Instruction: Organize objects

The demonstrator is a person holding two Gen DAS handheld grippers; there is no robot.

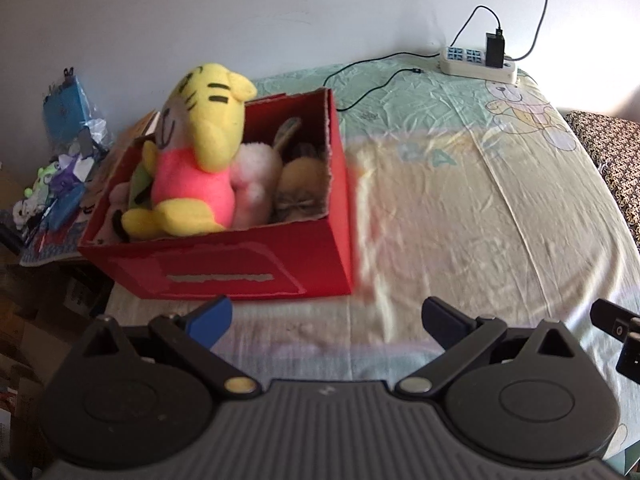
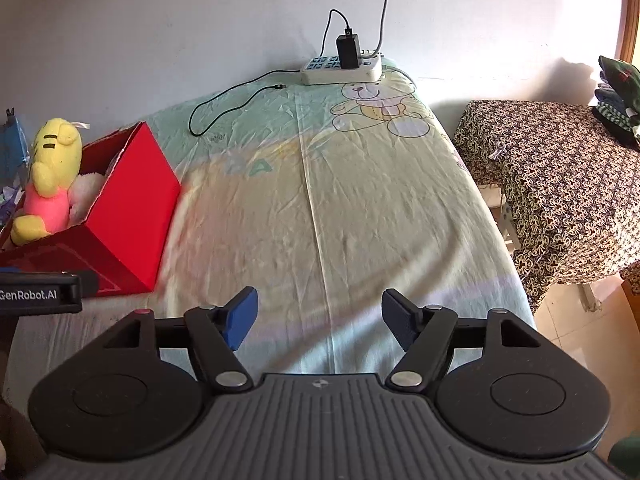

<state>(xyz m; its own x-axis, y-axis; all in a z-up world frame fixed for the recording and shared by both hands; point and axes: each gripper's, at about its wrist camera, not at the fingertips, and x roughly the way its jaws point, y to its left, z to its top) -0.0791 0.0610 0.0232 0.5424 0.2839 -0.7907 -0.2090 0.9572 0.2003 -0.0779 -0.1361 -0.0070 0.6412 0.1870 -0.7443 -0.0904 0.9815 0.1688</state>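
A red cardboard box (image 1: 256, 264) stands on the bed (image 1: 460, 208), packed with soft toys. A yellow plush tiger in a pink top (image 1: 200, 156) sits upright in it, beside a white plush (image 1: 256, 176) and a tan one (image 1: 302, 184). My left gripper (image 1: 326, 320) hovers open just in front of the box, nothing between its blue pads. My right gripper (image 2: 318, 316) is open too, over bare sheet to the right of the box (image 2: 132, 216), its jaws empty. The tiger (image 2: 50, 176) shows at the left edge of the right wrist view.
A white power strip (image 2: 342, 68) with a black charger and a trailing cable (image 2: 224, 108) lies at the bed's far end by the wall. A patterned cloth-covered stand (image 2: 560, 184) is right of the bed. Clutter and a blue packet (image 1: 66, 108) sit left of the box.
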